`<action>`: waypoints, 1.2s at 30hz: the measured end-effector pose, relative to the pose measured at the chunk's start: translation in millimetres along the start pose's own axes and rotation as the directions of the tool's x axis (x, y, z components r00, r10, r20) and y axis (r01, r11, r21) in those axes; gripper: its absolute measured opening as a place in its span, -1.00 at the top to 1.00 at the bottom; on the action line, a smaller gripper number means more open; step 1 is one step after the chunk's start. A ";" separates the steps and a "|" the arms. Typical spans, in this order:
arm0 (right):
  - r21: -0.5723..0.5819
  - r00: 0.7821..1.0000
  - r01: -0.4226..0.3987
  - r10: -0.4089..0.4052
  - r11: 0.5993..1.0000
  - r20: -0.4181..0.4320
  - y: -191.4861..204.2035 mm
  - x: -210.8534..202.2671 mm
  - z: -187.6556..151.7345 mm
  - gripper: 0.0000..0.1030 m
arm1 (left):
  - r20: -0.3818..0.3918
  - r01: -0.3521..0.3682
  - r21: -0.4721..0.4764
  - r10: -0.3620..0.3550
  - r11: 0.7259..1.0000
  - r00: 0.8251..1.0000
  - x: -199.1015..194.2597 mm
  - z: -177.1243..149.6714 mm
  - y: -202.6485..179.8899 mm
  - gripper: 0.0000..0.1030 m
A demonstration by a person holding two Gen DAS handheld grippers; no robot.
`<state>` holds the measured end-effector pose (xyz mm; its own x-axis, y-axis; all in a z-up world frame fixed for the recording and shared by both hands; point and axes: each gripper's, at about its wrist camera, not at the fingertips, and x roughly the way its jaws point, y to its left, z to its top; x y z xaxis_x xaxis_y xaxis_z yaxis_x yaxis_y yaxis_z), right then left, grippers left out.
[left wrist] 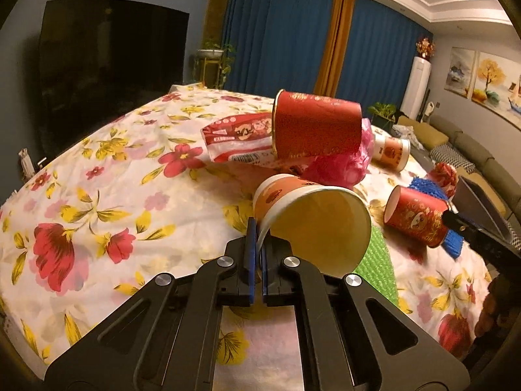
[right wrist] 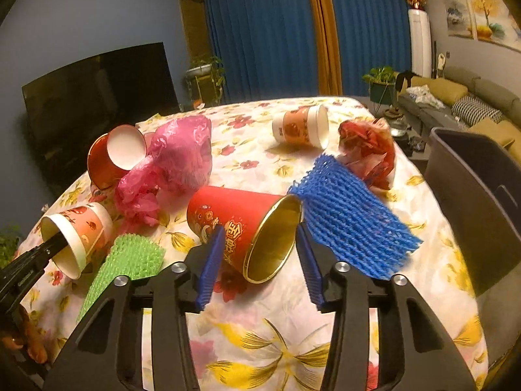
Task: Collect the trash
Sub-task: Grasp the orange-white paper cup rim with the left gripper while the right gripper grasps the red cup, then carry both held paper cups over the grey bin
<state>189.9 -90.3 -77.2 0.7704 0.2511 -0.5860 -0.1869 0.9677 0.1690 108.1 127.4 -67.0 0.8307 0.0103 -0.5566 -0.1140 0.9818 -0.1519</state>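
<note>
The left tool is clamped on the rim wall of an orange-and-white paper cup, one pad inside the mouth and one outside, with the thin paper pinched flat between them. The cup lies tipped on its side on the desk, mouth toward the camera. A grip this near the lip can crease or slip, so the lift should be slow and straight, with the cup kept hanging below the pads.

The right tool stands apart, straddling the gold-lined mouth of a red paper cup that lies on its side. Its left pad overlaps the cup's outer wall; its right pad sits just beside the rim, and I cannot tell whether it touches. I judge no firm hold yet. Closing should be gentle enough not to crush the mouth, and squared to the rim so the cup does not roll away.

Relative to that red cup: a blue foam net lies just to its right, a pink plastic bag behind it to the left, a green net to its left. The dark bin stands beyond the blue net, off the desk's right edge, the likely drop point.
</note>
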 end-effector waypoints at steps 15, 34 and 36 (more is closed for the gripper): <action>-0.079 0.997 -0.079 0.079 0.994 -0.002 26.2 3.8 4.9 0.93 | 0.045 0.037 0.022 -0.038 0.999 0.998 -18.1 4.2 -11.0 0.97; -0.145 0.985 -0.071 0.092 0.987 0.145 24.0 -63.4 17.8 0.93 | 0.112 0.084 0.079 -0.093 0.993 0.989 -42.9 18.0 -50.6 0.97; -0.147 0.984 -0.068 0.091 0.987 0.155 21.6 -67.7 19.2 0.93 | 0.119 0.097 0.086 -0.107 0.992 0.987 -44.4 20.4 -59.1 0.97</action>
<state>145.4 -86.8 -18.7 0.8351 0.3318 -0.4387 -0.3263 0.9409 0.0904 89.1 72.8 -16.7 0.8969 -0.0721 -0.4364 0.0144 0.9909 -0.1341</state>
